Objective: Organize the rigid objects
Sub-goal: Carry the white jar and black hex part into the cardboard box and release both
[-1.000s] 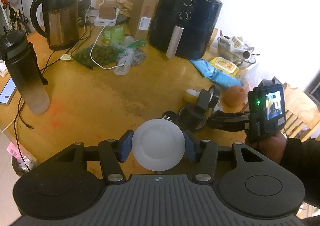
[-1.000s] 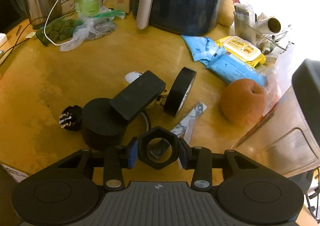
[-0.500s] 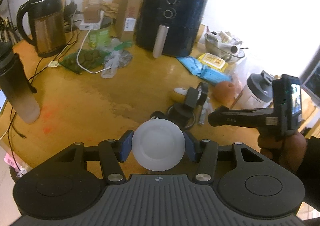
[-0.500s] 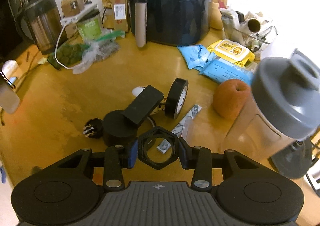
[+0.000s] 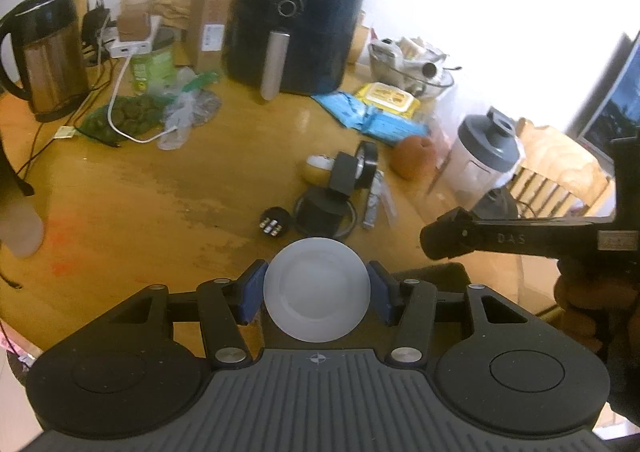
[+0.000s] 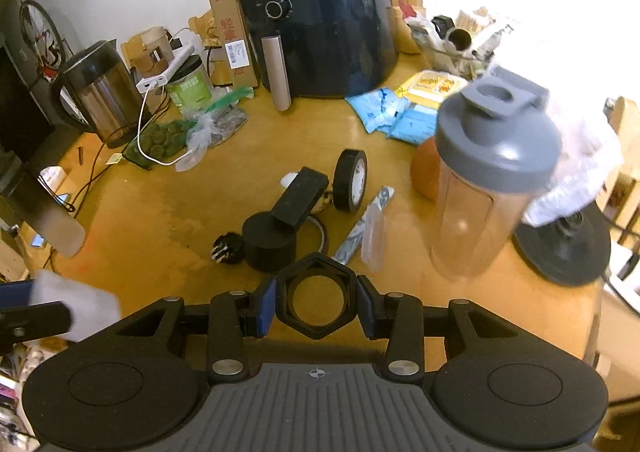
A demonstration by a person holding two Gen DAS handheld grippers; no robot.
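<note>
My left gripper (image 5: 316,288) is shut on a white round cap (image 5: 316,289), held above the table's front edge. My right gripper (image 6: 317,303) is shut on a black hexagonal ring (image 6: 317,303), also held above the front edge. On the wooden table (image 6: 160,212) lies a cluster of black parts: a cylinder (image 6: 270,242) with a flat block (image 6: 300,196) leaning on it, a small plug (image 6: 226,248) and a tape roll (image 6: 352,180) standing on edge. The same cluster shows in the left wrist view (image 5: 326,208). The white cap appears at the left edge of the right wrist view (image 6: 76,306).
A clear shaker bottle with a grey lid (image 6: 484,172) stands right of the cluster, an orange fruit (image 6: 426,172) behind it. A black air fryer (image 6: 316,16), kettle (image 6: 100,96), green jar (image 6: 190,86), blue packets (image 6: 388,114) and cables fill the back. A frosted bottle (image 6: 52,220) stands left.
Both grippers have pulled back and risen from the table, each still holding its part. The shaker bottle has come into both views.
</note>
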